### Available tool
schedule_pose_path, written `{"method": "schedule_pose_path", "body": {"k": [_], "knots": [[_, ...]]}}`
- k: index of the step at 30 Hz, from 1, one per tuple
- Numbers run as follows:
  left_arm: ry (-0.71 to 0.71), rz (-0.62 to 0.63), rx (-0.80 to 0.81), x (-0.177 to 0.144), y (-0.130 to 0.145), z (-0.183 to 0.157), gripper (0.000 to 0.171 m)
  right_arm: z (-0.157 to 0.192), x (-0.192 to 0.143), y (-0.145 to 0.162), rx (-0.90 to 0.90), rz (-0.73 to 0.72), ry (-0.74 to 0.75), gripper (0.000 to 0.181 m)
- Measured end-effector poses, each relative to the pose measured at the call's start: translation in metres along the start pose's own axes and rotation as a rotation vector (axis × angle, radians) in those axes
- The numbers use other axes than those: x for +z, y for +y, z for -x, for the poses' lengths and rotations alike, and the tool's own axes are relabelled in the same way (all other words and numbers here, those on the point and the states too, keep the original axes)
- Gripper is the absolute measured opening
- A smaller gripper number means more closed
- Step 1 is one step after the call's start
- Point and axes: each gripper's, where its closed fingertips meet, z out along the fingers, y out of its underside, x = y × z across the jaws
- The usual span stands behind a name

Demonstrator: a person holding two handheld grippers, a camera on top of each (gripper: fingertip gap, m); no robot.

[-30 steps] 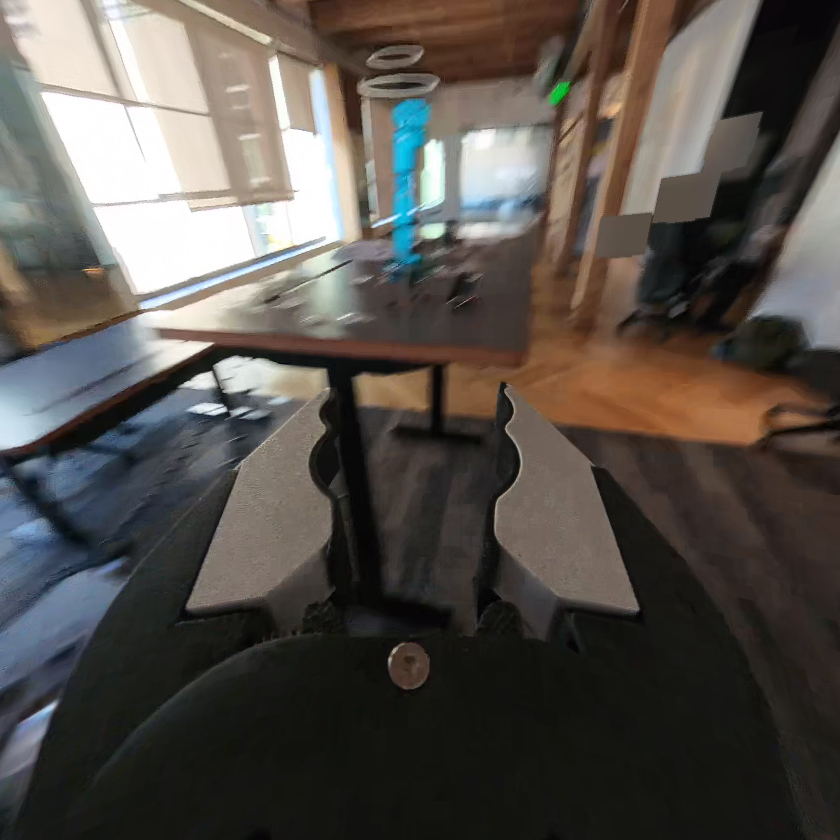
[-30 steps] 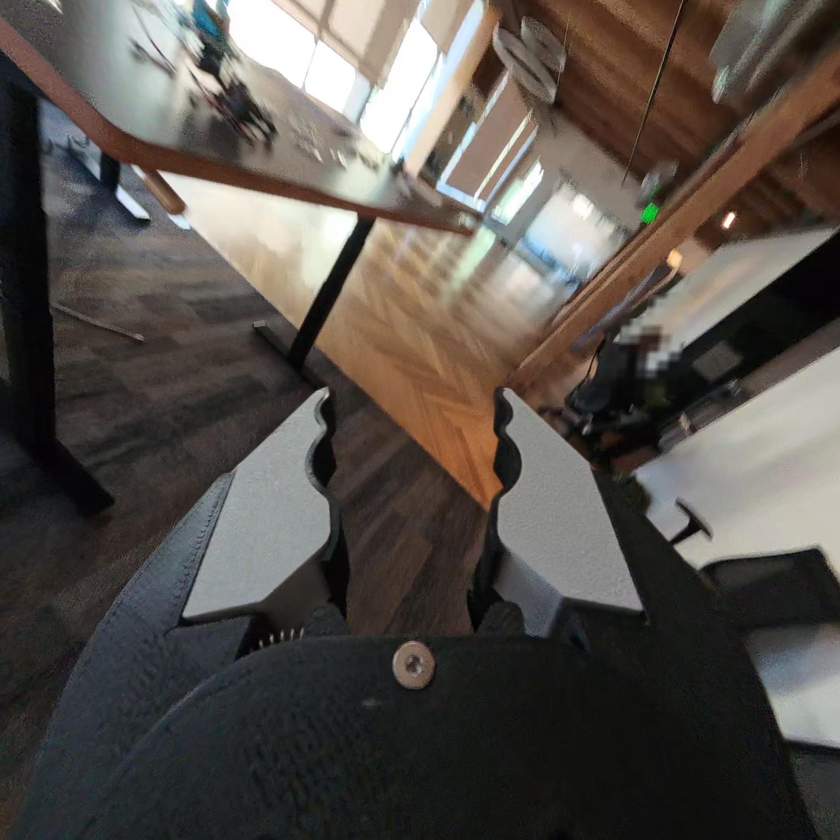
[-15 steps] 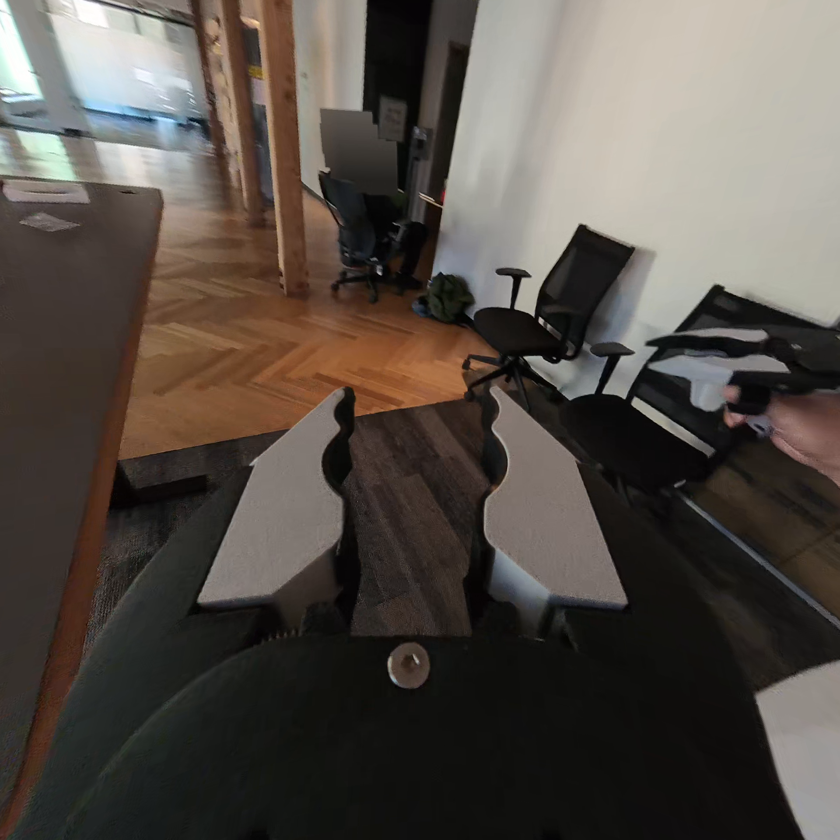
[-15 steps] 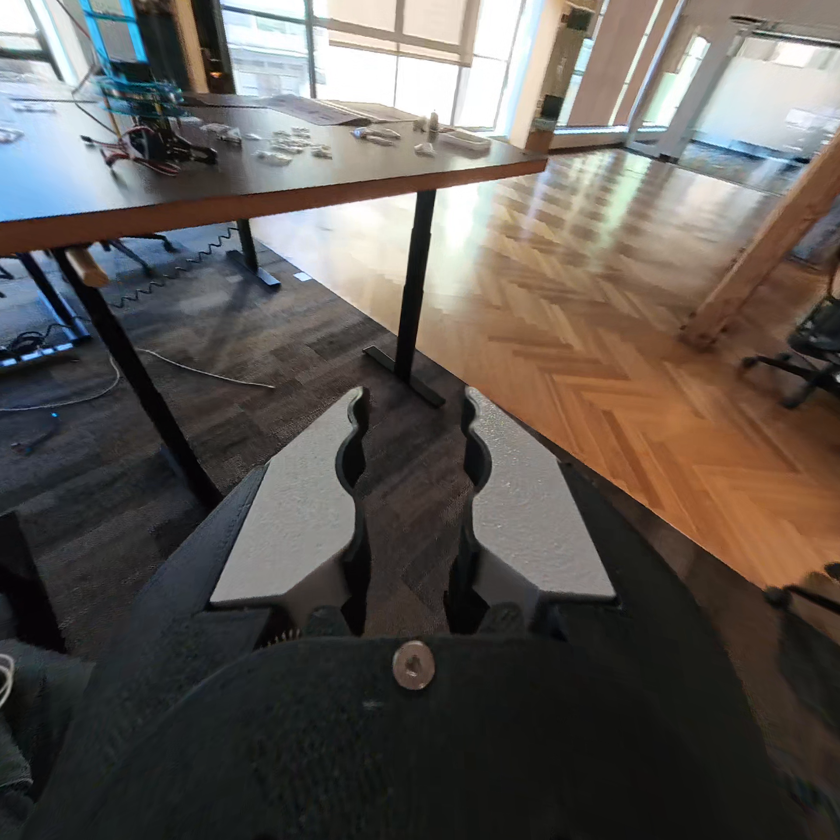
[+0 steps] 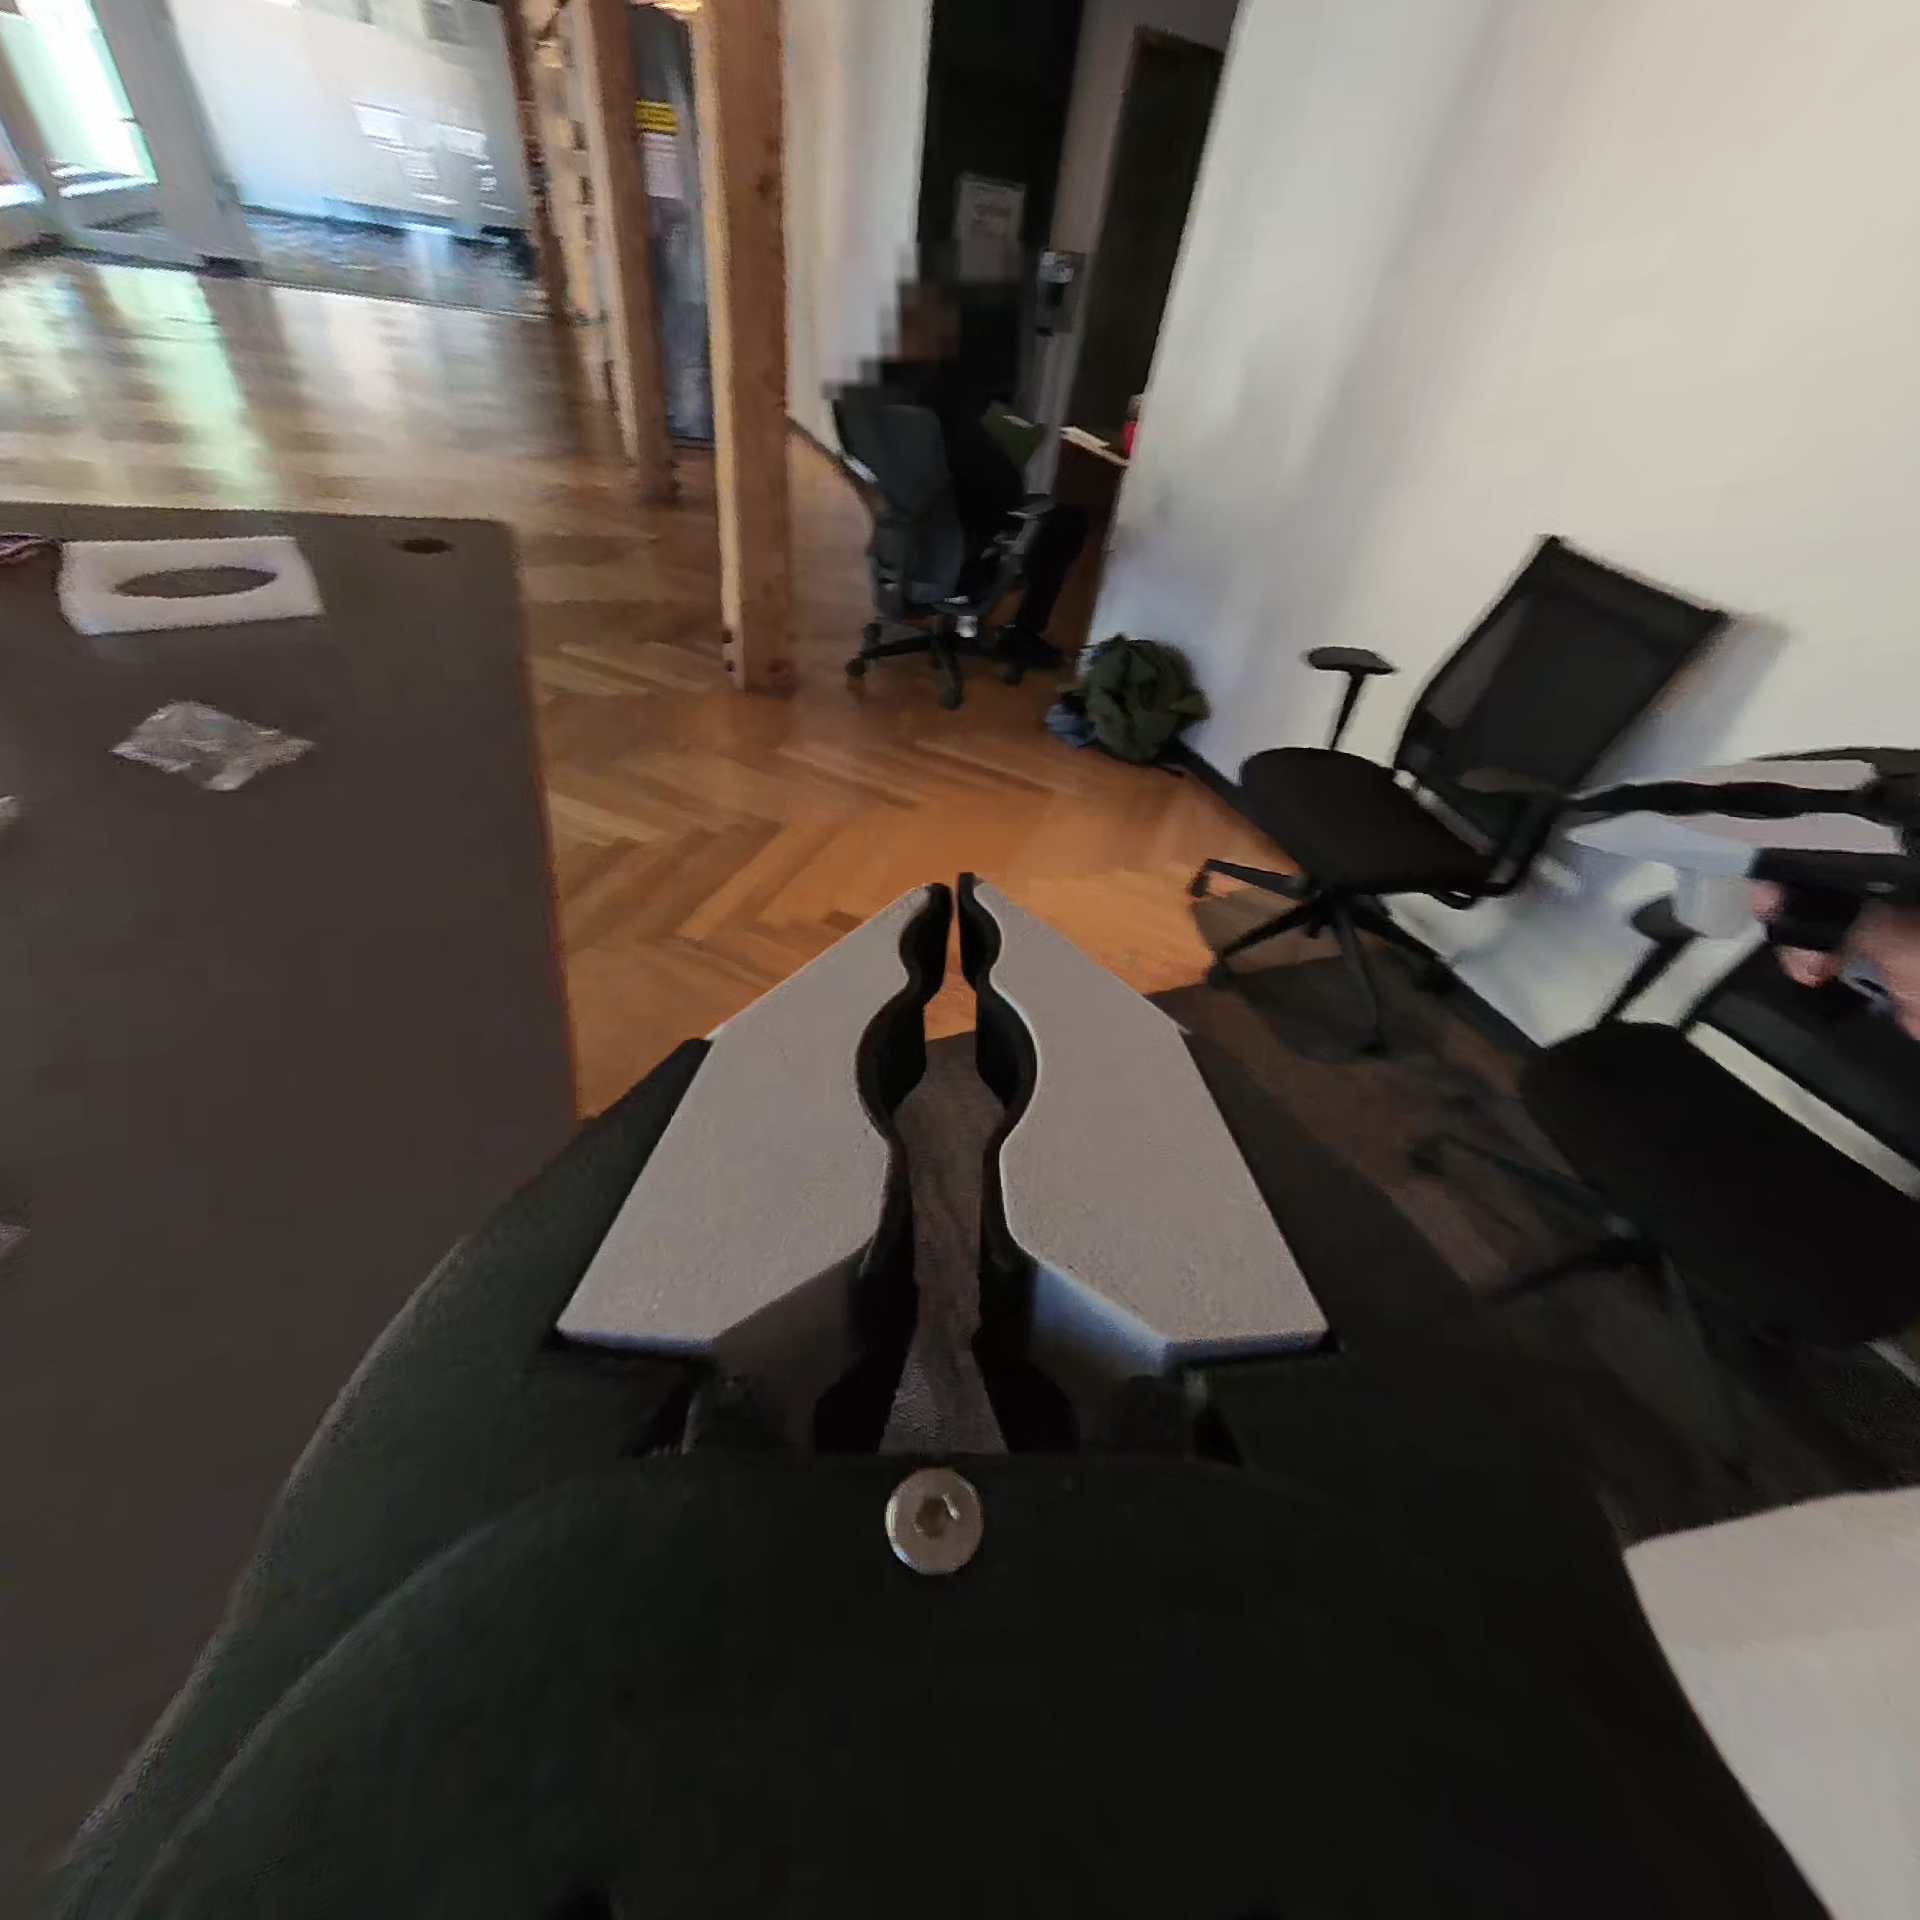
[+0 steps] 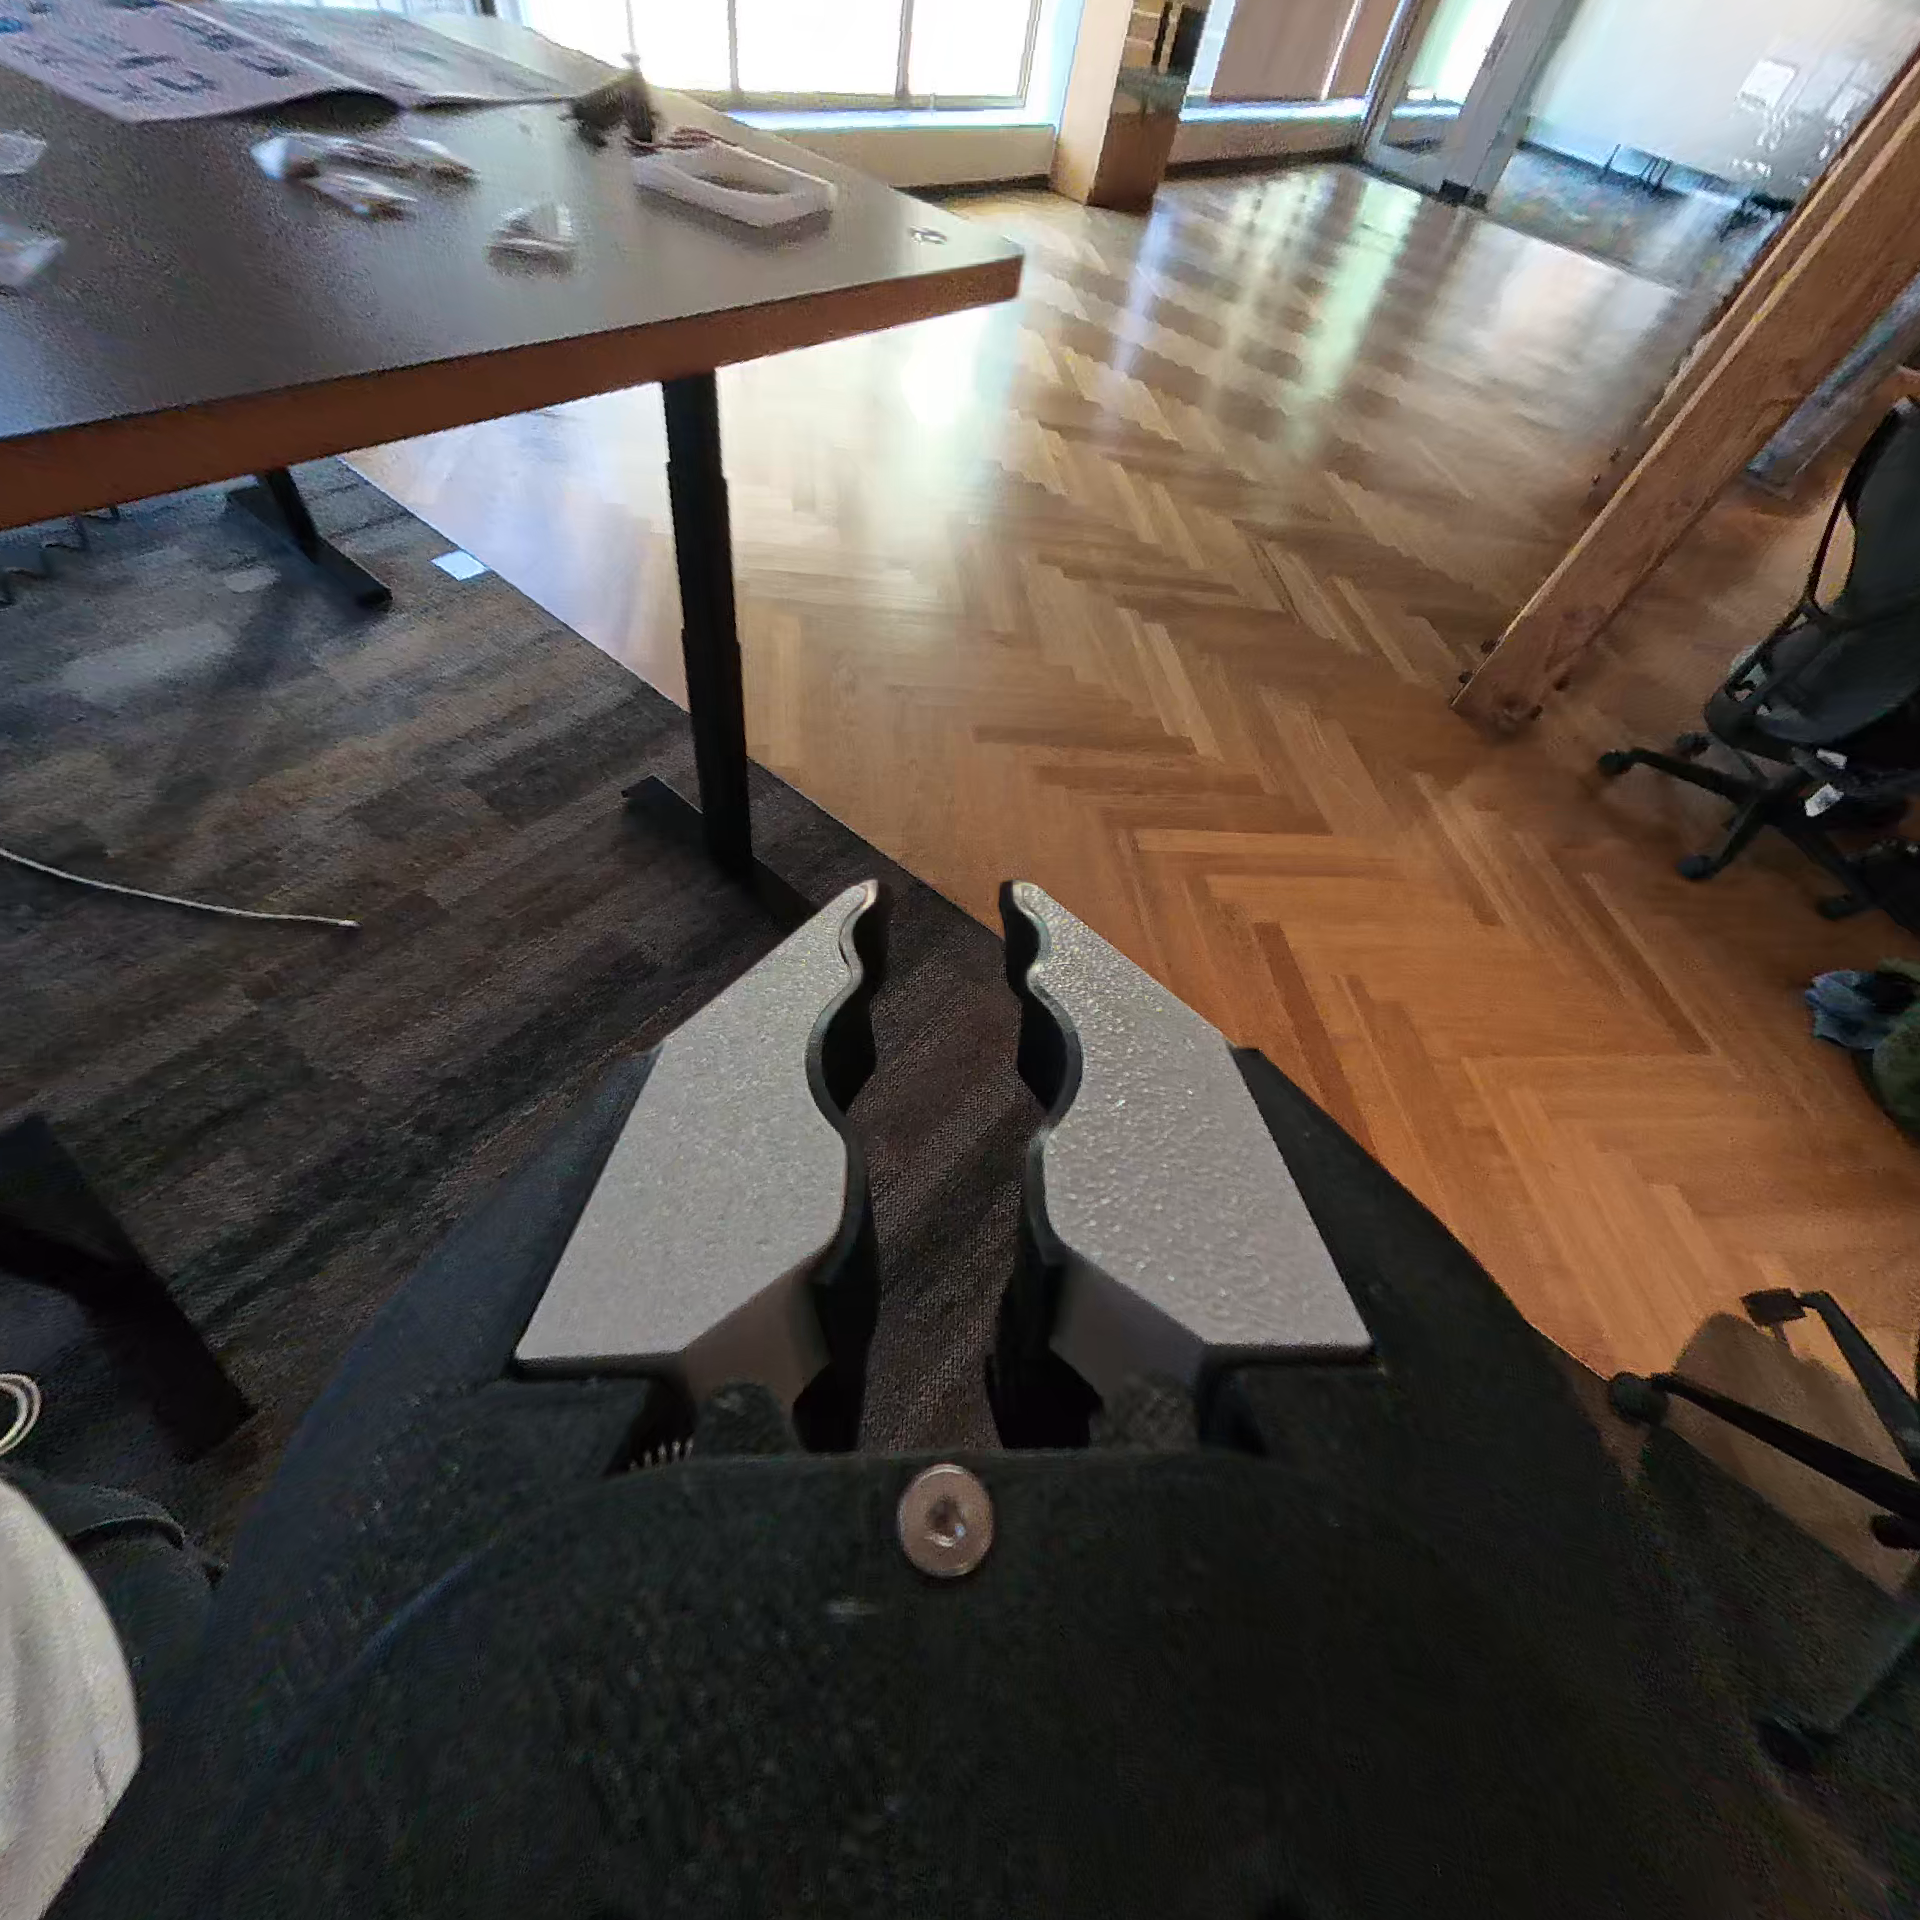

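My left gripper [image 5: 954, 896] is shut with its tips touching and holds nothing. It hangs in the air beside the right edge of a dark table [image 5: 312, 987], over the floor. My right gripper [image 6: 943, 904] is open by a narrow gap and empty, above the carpet near the table's black leg [image 6: 709, 623]. It also shows at the right edge of the left wrist view [image 5: 1756, 800], held by a hand [image 5: 1881, 961]. Neither gripper touches anything.
A white foam piece with a round hole [image 5: 94, 613] and a small clear bag [image 5: 213, 743] lie on the table. Black office chairs [image 5: 1382, 810] stand by the white wall. A person sits in a chair [image 5: 935, 520] behind a wooden post [image 5: 753, 416]. A green bag [image 5: 1138, 696] lies on the floor. Some 35 cm of space lies between my two pairs of fingers.
My left gripper has gone from open to shut. My right gripper's gap has narrowed. Both views have swung, the left from the windows to the wall with chairs.
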Motion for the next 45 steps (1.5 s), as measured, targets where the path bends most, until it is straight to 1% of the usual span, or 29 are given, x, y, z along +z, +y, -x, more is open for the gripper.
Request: {"method": "schedule_pose_path", "body": {"k": [3,6,8,9,10,11,13,15,18,20,22,24,26,28,31,34,36,38,40,42,43,45], "knots": [[-0.139,0.040,-0.061,0.048,-0.007,0.067,0.019,-0.049,0.065,-0.003,0.053,0.014,-0.040,0.021],[-0.277,0.058,-0.103,0.089,-0.016,0.129,0.029,-0.103,0.143,-0.015,0.046,0.011,-0.098,0.021],[-0.417,0.063,-0.099,0.109,-0.026,0.173,0.029,-0.136,0.205,-0.036,0.008,-0.029,-0.144,0.021],[-0.494,0.075,-0.091,0.117,-0.031,0.195,0.030,-0.147,0.236,-0.051,0.018,-0.030,-0.189,0.021],[-0.550,0.098,-0.084,0.126,-0.036,0.214,0.033,-0.151,0.266,-0.070,0.028,-0.040,-0.265,0.021],[-0.588,0.132,-0.074,0.136,-0.041,0.232,0.037,-0.152,0.295,-0.091,0.025,-0.065,-0.340,0.021],[-0.683,0.208,-0.034,0.151,-0.047,0.272,0.038,-0.151,0.352,-0.134,-0.029,-0.101,-0.433,0.021],[-0.756,0.271,-0.017,0.166,-0.050,0.317,0.031,-0.142,0.405,-0.170,-0.103,-0.112,-0.519,0.022],[-0.781,0.286,-0.036,0.199,-0.063,0.388,0.027,-0.121,0.477,-0.213,-0.206,-0.150,-0.630,0.022],[-0.772,0.303,-0.048,0.227,-0.071,0.442,0.031,-0.109,0.524,-0.230,-0.257,-0.167,-0.678,0.022],[-0.762,0.340,-0.048,0.254,-0.078,0.501,0.031,-0.098,0.570,-0.243,-0.284,-0.179,-0.691,0.023],[-0.738,0.373,-0.068,0.282,-0.083,0.556,0.031,-0.083,0.610,-0.255,-0.244,-0.175,-0.720,0.023],[-0.707,0.428,-0.117,0.305,-0.083,0.602,0.031,-0.060,0.639,-0.267,-0.207,-0.176,-0.830,0.023],[-0.667,0.496,-0.157,0.327,-0.078,0.637,0.033,-0.047,0.670,-0.273,-0.263,-0.136,-0.884,0.024],[-0.672,0.649,-0.151,0.341,-0.063,0.679,0.031,-0.042,0.721,-0.288,-0.369,-0.130,-0.903,0.025],[-0.699,0.733,-0.196,0.348,-0.049,0.706,0.024,-0.034,0.771,-0.304,-0.410,-0.147,-1.000,0.026],[-0.706,0.731,-0.256,0.354,-0.045,0.714,0.021,-0.027,0.808,-0.312,-0.445,-0.158,-1.085,0.026],[-0.711,0.699,-0.329,0.363,-0.047,0.721,0.018,-0.015,0.841,-0.320,-0.493,-0.159,-1.198,0.026],[-0.658,0.656,-0.408,0.380,-0.057,0.726,0.022,-0.004,0.870,-0.328,-0.543,-0.132,-1.309,0.027],[-0.606,0.647,-0.434,0.397,-0.067,0.732,0.029,0.007,0.889,-0.341,-0.583,-0.128,-1.418,0.028],[-0.583,0.660,-0.426,0.403,-0.070,0.735,0.030,0.012,0.896,-0.349,-0.599,-0.127,-1.462,0.027],[-0.576,0.721,-0.416,0.409,-0.066,0.740,0.031,0.021,0.907,-0.366,-0.614,-0.143,-1.522,0.028]]}}
